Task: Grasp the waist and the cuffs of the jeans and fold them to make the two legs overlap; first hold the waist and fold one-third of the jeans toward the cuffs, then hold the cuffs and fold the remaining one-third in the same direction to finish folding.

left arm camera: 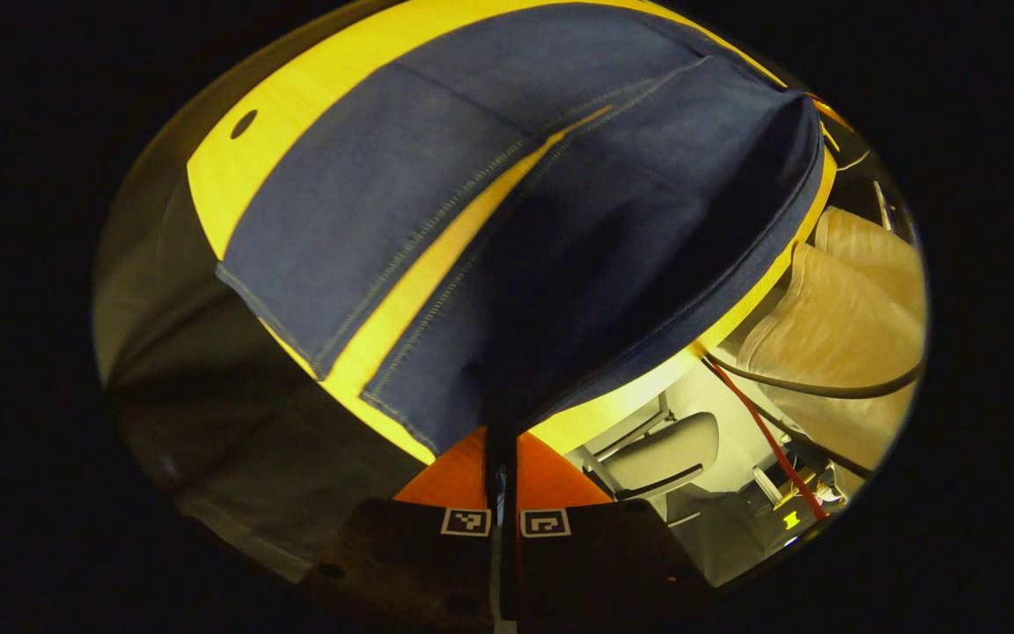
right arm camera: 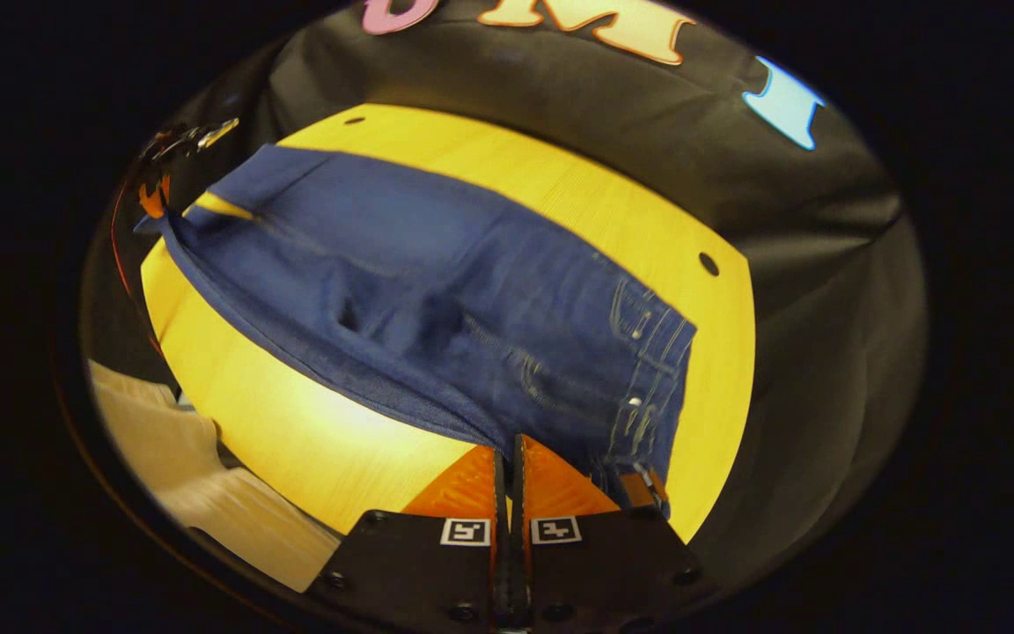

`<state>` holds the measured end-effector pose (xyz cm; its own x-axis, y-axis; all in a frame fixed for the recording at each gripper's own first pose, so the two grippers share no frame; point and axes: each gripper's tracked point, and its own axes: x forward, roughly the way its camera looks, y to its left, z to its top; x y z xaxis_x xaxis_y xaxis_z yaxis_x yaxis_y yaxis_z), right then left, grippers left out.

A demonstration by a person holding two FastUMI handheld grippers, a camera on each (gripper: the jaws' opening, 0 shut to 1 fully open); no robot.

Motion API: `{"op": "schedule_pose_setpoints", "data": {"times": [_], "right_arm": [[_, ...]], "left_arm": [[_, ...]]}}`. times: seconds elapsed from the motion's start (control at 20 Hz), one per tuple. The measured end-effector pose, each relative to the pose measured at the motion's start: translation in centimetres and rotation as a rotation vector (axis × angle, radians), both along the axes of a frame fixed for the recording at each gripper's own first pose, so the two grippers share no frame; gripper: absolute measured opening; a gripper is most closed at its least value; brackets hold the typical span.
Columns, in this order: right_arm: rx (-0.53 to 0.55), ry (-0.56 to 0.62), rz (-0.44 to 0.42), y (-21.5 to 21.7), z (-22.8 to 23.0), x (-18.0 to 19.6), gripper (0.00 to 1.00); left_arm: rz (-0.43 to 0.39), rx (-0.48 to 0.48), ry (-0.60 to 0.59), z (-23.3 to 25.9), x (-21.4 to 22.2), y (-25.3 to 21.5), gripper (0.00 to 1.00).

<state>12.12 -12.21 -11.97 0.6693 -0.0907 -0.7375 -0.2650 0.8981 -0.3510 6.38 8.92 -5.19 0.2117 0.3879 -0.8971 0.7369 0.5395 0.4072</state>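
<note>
Dark blue jeans [left arm camera: 472,176] lie lengthwise on a yellow table [left arm camera: 313,88]. In the left gripper view both cuffs are near me; the closer leg rises off the table into my left gripper [left arm camera: 502,467], which is shut on its cuff. The other leg lies flat beside it. In the right gripper view the jeans [right arm camera: 437,291] stretch away to the upper left, with the waistband [right arm camera: 648,379] and its belt loops at the right. My right gripper [right arm camera: 511,467] is shut on the near waist edge. The left gripper [right arm camera: 177,145] shows far off at the cuff end.
A person's light trousers [left arm camera: 850,299] stand by the table's long edge, also seen as light trousers [right arm camera: 172,458]. A red cable [left arm camera: 762,431] and a dark one hang there. The table [right arm camera: 296,414] has small holes [right arm camera: 709,262]. Black cloth wall [right arm camera: 824,264] rings the far side.
</note>
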Motion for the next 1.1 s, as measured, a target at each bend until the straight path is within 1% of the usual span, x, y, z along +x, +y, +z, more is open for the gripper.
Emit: {"op": "schedule_pose_setpoints", "data": {"times": [0.15, 0.2, 0.25, 0.3, 0.45, 0.6, 0.75, 0.8, 0.85, 0.95, 1.0, 1.05, 1.1], "right_arm": [[0.029, -0.044, 0.002, 0.4, 3.6, 4.1, 0.03], [0.027, -0.054, 0.007, 0.5, 4.6, 5.6, 0.0], [0.025, -0.058, 0.013, 0.7, 5.2, 7.3, 0.0], [0.023, -0.052, 0.018, 0.8, 5.5, 8.8, 0.03], [-0.011, -0.033, 0.034, 0.5, 5.3, 13.5, 0.02], [0.005, -0.005, 0.021, 0.4, 3.1, 18.2, 0.02], [0.019, 0.024, -0.006, -0.2, -0.7, 22.2, 0.02], [0.02, 0.037, -0.01, -0.5, -2.0, 23.2, 0.03], [0.024, 0.055, -0.013, -0.7, -3.6, 24.1, 0.0], [0.033, 0.084, -0.032, -1.3, -6.0, 25.4, 0.0], [0.037, 0.093, -0.039, -1.5, -6.8, 25.9, 0.03], [0.043, 0.093, -0.038, -1.4, -7.2, 26.3, 0.03], [0.052, 0.085, -0.039, -1.3, -6.8, 26.4, 0.05]], "left_arm": [[-0.007, 0.017, -0.059, 3.6, 3.5, -1.1, 0.0], [-0.009, 0.024, -0.076, 4.5, 4.9, -1.4, 0.0], [-0.009, 0.037, -0.089, 5.6, 5.6, -1.6, 0.0], [-0.016, 0.052, -0.103, 6.4, 6.8, -1.7, 0.0], [-0.04, 0.082, -0.144, 7.5, 11.3, -2.7, 0.0], [-0.055, 0.128, -0.18, 7.1, 16.6, -2.4, 0.0], [-0.068, 0.14, -0.217, 4.7, 21.2, -2.4, 0.0], [-0.069, 0.157, -0.228, 3.9, 22.4, -2.4, 0.0], [-0.068, 0.185, -0.234, 3.5, 23.1, -2.2, 0.0], [-0.075, 0.237, -0.245, 2.3, 24.6, -2.1, 0.0], [-0.079, 0.253, -0.252, 1.8, 25.2, -2.2, 0.0], [-0.079, 0.265, -0.255, 1.4, 25.8, -1.9, 0.0], [-0.079, 0.278, -0.261, 1.3, 26.2, -1.7, 0.02]]}}
